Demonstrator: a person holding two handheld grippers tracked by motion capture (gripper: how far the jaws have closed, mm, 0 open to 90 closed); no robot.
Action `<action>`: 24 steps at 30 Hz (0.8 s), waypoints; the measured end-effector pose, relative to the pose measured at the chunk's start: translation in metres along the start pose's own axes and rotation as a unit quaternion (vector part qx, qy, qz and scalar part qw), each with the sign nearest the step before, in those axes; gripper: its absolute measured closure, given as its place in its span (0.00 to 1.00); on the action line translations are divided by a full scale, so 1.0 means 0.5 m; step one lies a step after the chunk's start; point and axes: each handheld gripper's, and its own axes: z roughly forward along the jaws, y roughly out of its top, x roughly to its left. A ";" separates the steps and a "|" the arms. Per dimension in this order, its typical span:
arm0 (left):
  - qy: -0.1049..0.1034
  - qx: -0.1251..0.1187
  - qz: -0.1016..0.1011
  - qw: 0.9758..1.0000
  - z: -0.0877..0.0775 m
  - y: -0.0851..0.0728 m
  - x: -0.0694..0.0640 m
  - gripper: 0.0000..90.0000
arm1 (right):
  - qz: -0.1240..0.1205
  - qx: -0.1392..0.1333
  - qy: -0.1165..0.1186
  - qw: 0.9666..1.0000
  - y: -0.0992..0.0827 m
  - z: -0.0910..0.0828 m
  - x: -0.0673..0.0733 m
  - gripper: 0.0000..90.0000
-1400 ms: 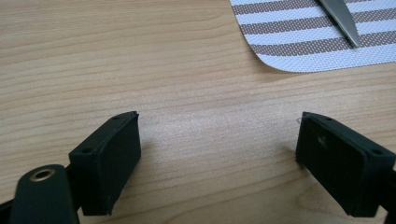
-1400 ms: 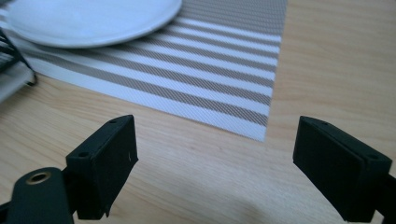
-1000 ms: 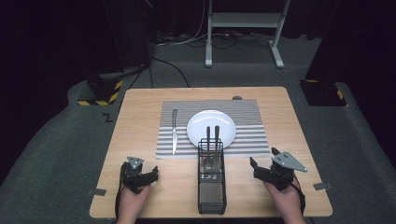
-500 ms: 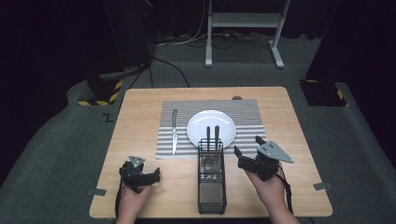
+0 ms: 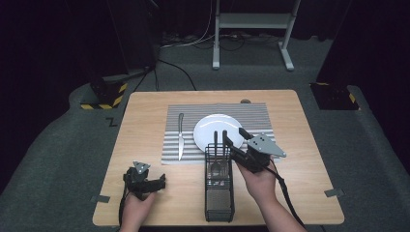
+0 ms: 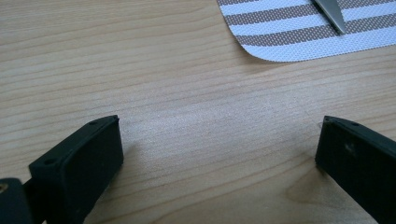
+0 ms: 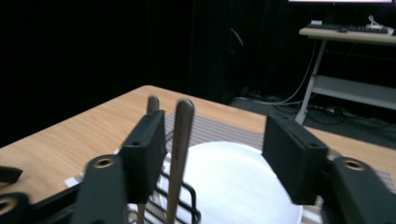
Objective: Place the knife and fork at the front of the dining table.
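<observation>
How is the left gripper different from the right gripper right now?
The left gripper sits low over bare wood, while the right gripper is raised at the black wire caddy. The left gripper's jaws stand wide with nothing between them; the right gripper's jaws have just been closing, with a utensil handle between them, not yet pinched. Both are black and hand-held.

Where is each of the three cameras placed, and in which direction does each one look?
High view: above the person's side, looking forward and down on the table; both forearms, left gripper and right gripper show.
Left gripper view: low over the table, between its wide-open jaws, toward the placemat and knife.
Right gripper view: raised, looking level across the plate; a utensil handle stands between its jaws, which have just been closing.
Shared: the high view and left gripper view both show placemat and knife.
</observation>
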 end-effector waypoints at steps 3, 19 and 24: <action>0.000 0.000 0.000 1.000 0.000 0.000 0.000 0.01 | 0.008 0.003 0.011 1.000 0.002 0.007 0.004 0.59; -0.003 -0.001 -0.001 1.000 -0.001 -0.001 0.000 0.01 | 0.018 0.020 0.022 0.999 -0.034 0.032 0.017 0.80; 0.000 -0.001 -0.001 1.000 -0.002 -0.002 -0.001 0.02 | 0.030 0.025 0.030 0.999 -0.043 0.036 0.012 0.80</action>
